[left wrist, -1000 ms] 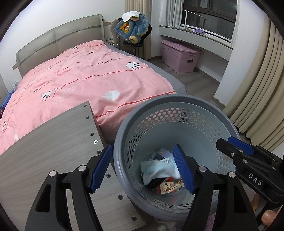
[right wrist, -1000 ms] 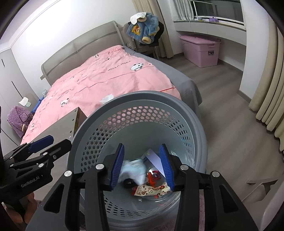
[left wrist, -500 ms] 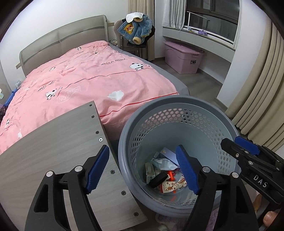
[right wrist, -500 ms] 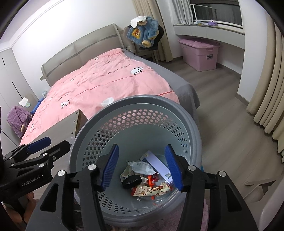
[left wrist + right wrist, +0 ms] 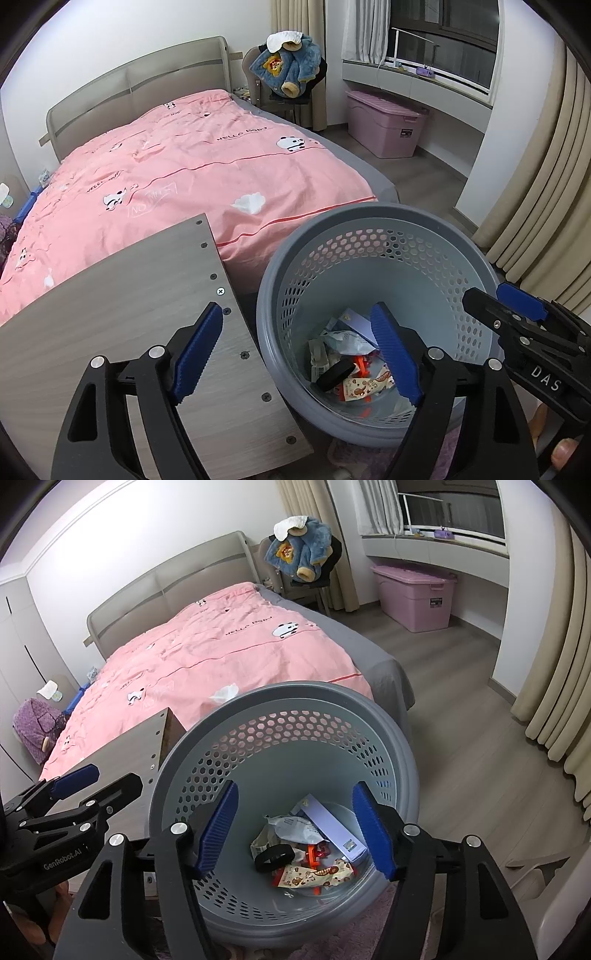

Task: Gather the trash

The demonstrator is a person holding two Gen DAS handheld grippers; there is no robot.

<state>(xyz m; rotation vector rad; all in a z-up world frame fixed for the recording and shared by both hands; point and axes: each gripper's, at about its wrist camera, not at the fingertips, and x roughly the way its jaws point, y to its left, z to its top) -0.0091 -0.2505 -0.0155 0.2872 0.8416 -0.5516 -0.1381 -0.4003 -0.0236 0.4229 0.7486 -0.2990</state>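
From the left wrist, the left claw [image 5: 295, 350] is spreading, empty, straddling the tabletop [image 5: 110, 314] edge and the bin [image 5: 373, 221] rim; trash [image 5: 351, 365] lies at the bin's bottom. From the right wrist, the right claw [image 5: 295, 829] is also widening, empty, above the bin.

We read "DAS" on the right tool [image 5: 543, 376], "GenRobot.AI" on the left tool [image 5: 62, 860], "HELLO" on the pink duvet [image 5: 207, 166].
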